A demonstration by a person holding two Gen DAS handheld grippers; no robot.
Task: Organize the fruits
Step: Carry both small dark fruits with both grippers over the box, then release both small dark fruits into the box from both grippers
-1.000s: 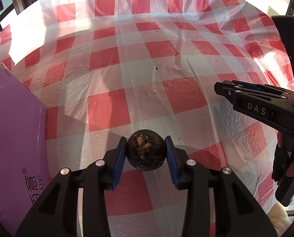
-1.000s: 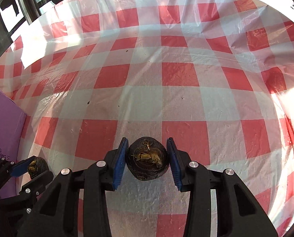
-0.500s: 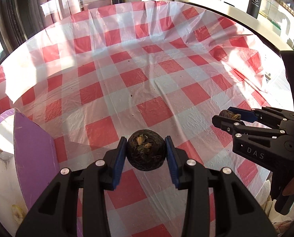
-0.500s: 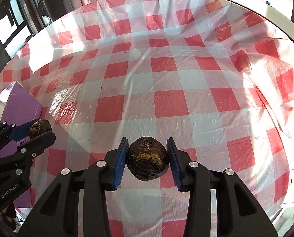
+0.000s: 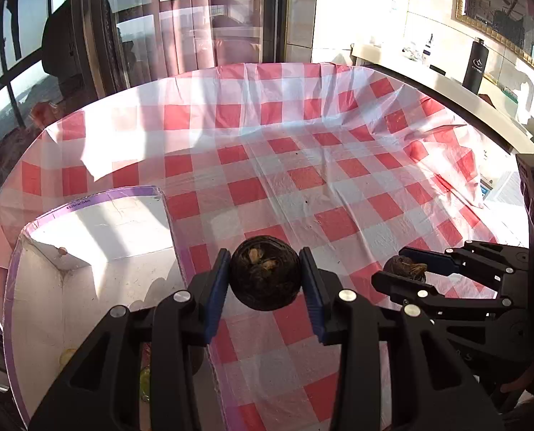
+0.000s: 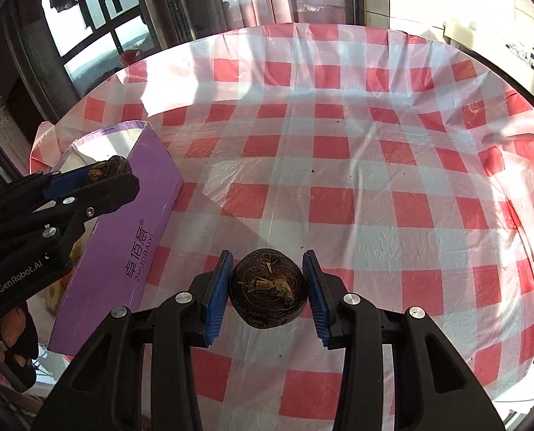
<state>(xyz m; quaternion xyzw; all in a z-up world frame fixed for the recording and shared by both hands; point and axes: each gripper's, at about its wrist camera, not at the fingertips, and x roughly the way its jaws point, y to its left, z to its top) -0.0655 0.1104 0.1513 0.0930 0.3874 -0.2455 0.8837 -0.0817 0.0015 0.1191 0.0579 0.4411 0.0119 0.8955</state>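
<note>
We've got a dark fruit (image 5: pixel 265 273) clamped in our left tool (image 5: pixel 265 280), another fruit (image 6: pixel 268 288) clamped in the right tool (image 6: pixel 268 289), purple box (image 6: pixel 123 248) at nine o'clock.

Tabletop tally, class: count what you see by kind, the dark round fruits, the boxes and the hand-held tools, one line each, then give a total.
Dark round fruits: 2, one in the left tool, one in the right tool
Purple box: 1
Tools: 2
Total: 5
</note>
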